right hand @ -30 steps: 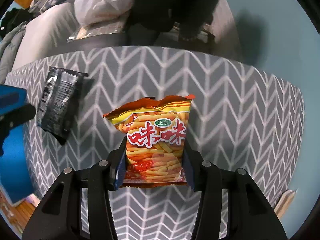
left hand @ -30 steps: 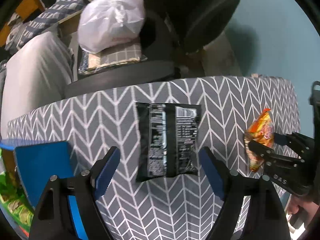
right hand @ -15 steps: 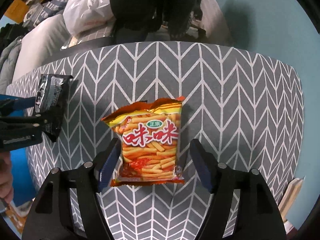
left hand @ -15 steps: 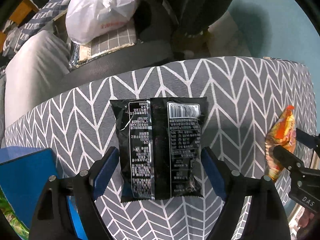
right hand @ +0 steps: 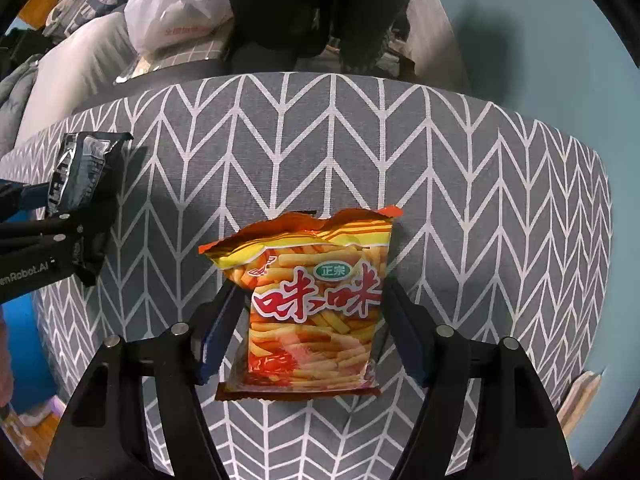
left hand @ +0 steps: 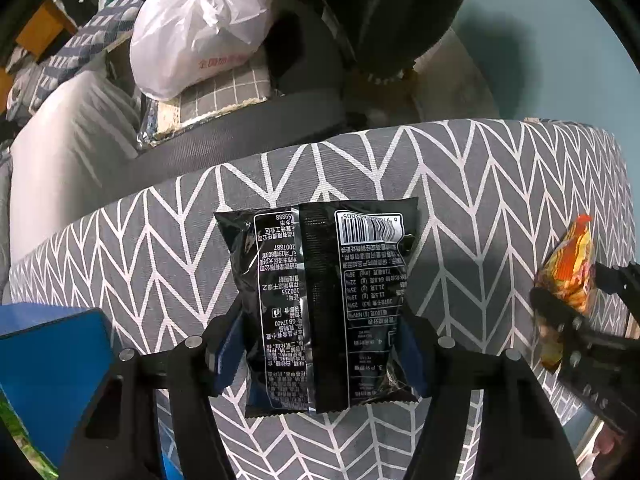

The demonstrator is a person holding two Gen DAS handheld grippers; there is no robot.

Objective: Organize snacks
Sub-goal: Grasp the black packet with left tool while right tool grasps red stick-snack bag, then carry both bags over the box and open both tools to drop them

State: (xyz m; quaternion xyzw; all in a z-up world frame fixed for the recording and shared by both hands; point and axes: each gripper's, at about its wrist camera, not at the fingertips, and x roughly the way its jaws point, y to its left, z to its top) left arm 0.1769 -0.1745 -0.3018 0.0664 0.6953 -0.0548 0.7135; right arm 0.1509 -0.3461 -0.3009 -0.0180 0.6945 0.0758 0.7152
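Grey chevron-cloth bench (left hand: 500, 184) carries both snacks. Left tool (left hand: 322, 354) just closing, pads look to touch black packet (left hand: 320, 304) at its lower sides; right tool (right hand: 308, 340) likewise closing on orange fries bag (right hand: 308, 308), contact unclear. Both light, crinkly, soft, crush-prone: grip side seams gently. Left cam alone shows blue box (left hand: 52, 368); white plastic bag (left hand: 200, 24) behind.

A soft gray seat (right hand: 460, 168) with white zigzag lines holds two snack bags: a black bag (left hand: 324, 304) with its back side up, and an orange fries bag (right hand: 316, 304) lying well apart
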